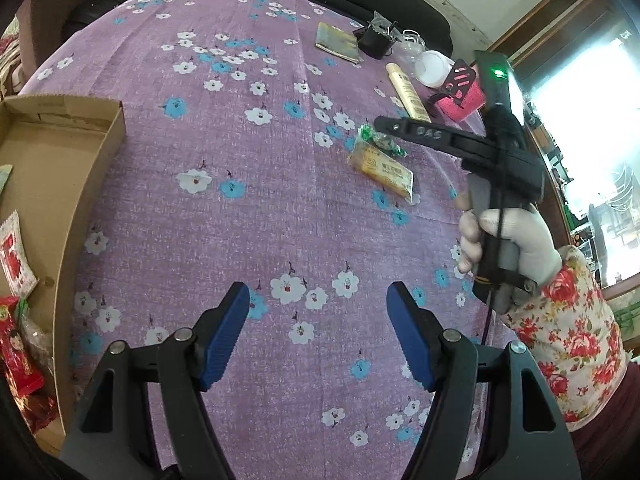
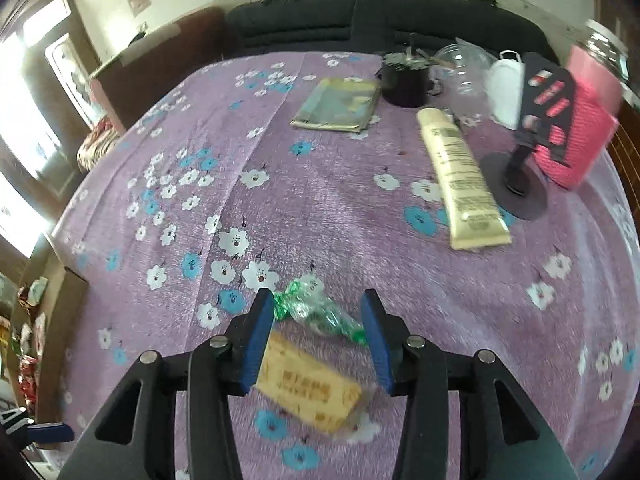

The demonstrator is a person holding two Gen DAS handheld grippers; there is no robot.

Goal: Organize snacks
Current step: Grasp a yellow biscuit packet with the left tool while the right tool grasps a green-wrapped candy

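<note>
We bring the right tongs (image 2: 318, 340) down over the yellow snack packet (image 2: 310, 388) on the table (image 2: 320, 200), squaring the blue pads to its long sides and clear of the green-wrapped candy (image 2: 320, 312) lying against it. Both tongs gape wide and hold nothing. The left tongs (image 1: 318, 336) hover beside the cardboard box (image 1: 60, 168) (2 or more red packets sit inside).

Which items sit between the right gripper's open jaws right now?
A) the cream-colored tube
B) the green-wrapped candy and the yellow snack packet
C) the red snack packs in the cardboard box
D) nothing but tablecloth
B: in the right wrist view the right gripper has its jaws spread around the green-wrapped candy and the yellow snack packet, both lying on the tablecloth.
</note>
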